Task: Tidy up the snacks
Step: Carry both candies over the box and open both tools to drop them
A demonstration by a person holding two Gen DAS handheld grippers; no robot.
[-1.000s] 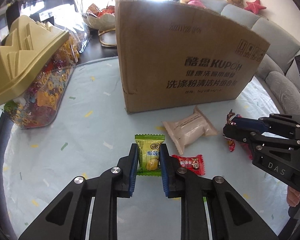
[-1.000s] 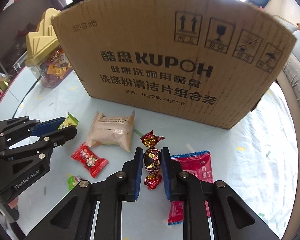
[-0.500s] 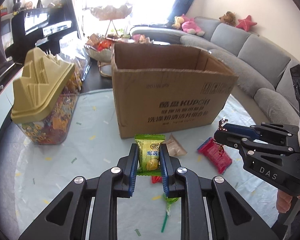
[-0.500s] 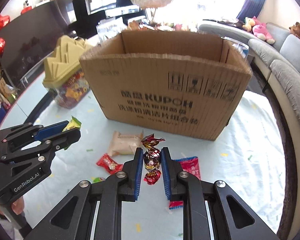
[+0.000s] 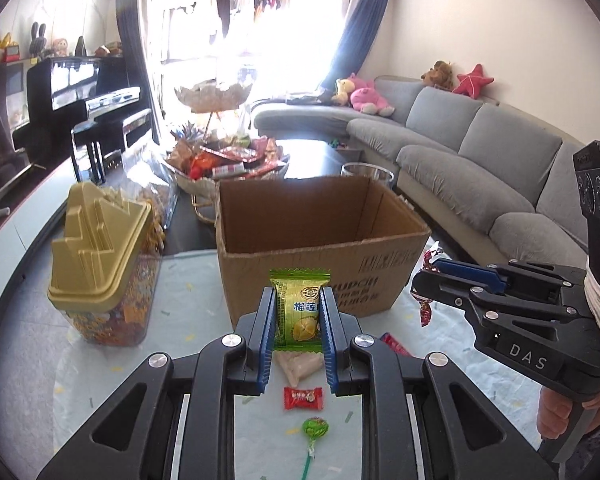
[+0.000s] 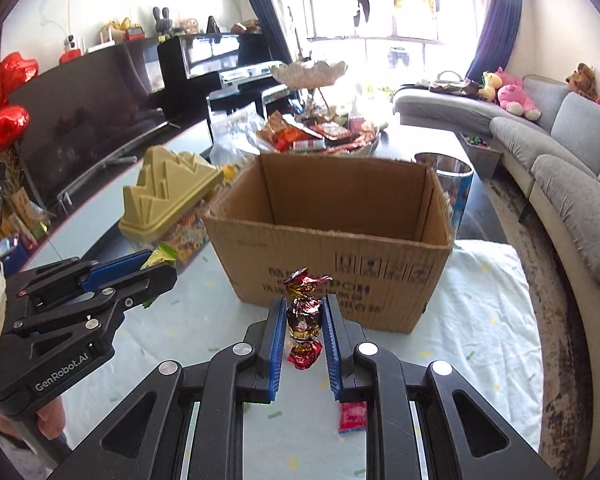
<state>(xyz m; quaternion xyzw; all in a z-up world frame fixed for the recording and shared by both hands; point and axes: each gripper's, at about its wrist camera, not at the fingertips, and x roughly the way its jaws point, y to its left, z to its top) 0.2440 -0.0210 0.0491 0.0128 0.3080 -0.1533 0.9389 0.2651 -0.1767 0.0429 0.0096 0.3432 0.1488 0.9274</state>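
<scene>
Carry-to-box step: left gripper (image 5: 299,314) pinches a green durian candy (image 5: 300,312) at frame centre, right gripper (image 6: 303,322) pinches a red foil candy (image 6: 304,316), both short of the open cardboard box (image 5: 320,216) (apparently empty); next, advance over its rim and release.

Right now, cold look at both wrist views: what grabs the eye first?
The open cardboard box at table centre, facing both cameras. In front of it, the left gripper is shut on a green durian candy packet, and the right gripper is shut on a red foil-wrapped chocolate, both held above the table. Left of the box stands a clear snack jar with a gold stepped lid.
</scene>
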